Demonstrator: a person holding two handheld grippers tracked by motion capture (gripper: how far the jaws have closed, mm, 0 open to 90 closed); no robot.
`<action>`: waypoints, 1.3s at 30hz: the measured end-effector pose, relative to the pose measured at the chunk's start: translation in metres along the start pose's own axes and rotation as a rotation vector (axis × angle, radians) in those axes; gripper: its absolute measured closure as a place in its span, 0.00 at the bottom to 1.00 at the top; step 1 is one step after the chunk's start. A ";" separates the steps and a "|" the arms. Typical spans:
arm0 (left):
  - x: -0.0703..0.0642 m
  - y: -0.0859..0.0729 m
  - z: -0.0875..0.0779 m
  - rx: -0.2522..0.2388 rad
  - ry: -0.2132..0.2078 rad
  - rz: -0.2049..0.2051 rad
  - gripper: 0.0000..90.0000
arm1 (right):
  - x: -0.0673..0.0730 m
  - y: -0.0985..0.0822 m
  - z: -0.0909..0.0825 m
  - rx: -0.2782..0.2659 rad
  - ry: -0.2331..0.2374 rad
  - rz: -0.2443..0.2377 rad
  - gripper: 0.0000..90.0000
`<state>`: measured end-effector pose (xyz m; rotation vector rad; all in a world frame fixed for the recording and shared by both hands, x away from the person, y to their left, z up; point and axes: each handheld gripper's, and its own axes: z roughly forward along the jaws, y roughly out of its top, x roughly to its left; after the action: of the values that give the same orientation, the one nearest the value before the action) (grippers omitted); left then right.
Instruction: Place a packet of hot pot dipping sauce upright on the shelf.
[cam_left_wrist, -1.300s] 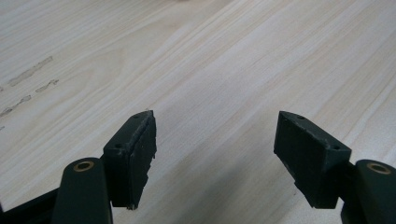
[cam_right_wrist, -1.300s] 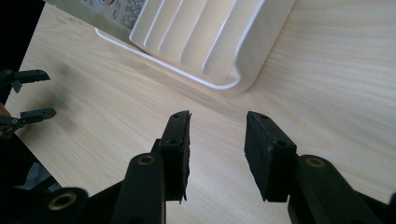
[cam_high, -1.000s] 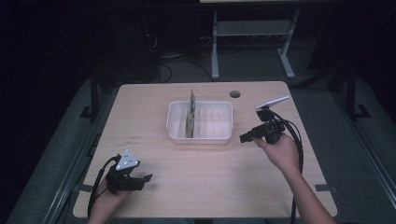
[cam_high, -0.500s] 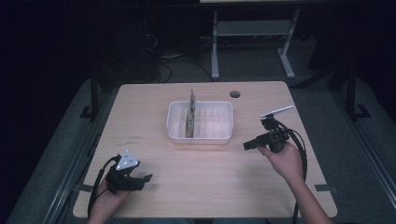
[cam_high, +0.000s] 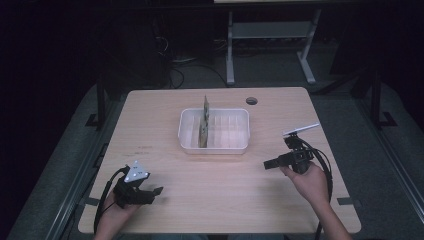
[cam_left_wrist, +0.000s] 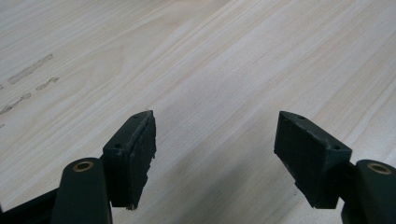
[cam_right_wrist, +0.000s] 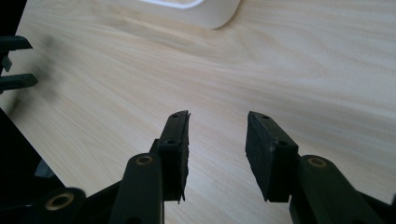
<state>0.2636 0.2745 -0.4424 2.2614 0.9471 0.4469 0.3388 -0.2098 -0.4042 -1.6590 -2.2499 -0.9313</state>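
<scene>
A white plastic tray (cam_high: 214, 146) with low ribbed dividers is seen at table (cam_high: 225, 200) centre, toward the far edge. One thin flat piece (cam_high: 204, 125), brownish, is stood upright on edge in a slot left of the tray's middle. A corner of the tray (cam_right_wrist: 205, 16) is seen at the top of the right gripper view.

Right gripper (cam_high: 270, 163) is held over bare wood right of the tray, pointed left; its jaws are parted to a moderate gap (cam_right_wrist: 217, 154), nothing between the pads, nothing touched.

Left gripper (cam_high: 156, 191) is held near the front-left corner, well apart from the tray. Its jaws are spread wide (cam_left_wrist: 215, 158), empty, only bare wood behind them.
</scene>
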 end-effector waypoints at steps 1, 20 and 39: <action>0.000 0.000 0.000 0.000 0.000 0.000 0.32 | 0.000 0.000 0.000 0.000 0.000 0.000 0.65; 0.000 0.000 0.000 0.002 0.002 -0.007 0.32 | -0.013 -0.030 0.008 -0.011 0.019 0.010 0.64; 0.001 -0.001 0.000 0.006 0.004 -0.006 0.32 | -0.019 -0.057 0.014 -0.015 0.014 0.001 0.62</action>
<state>0.2637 0.2752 -0.4432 2.2636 0.9585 0.4470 0.2959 -0.2270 -0.4456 -1.6546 -2.2379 -0.9587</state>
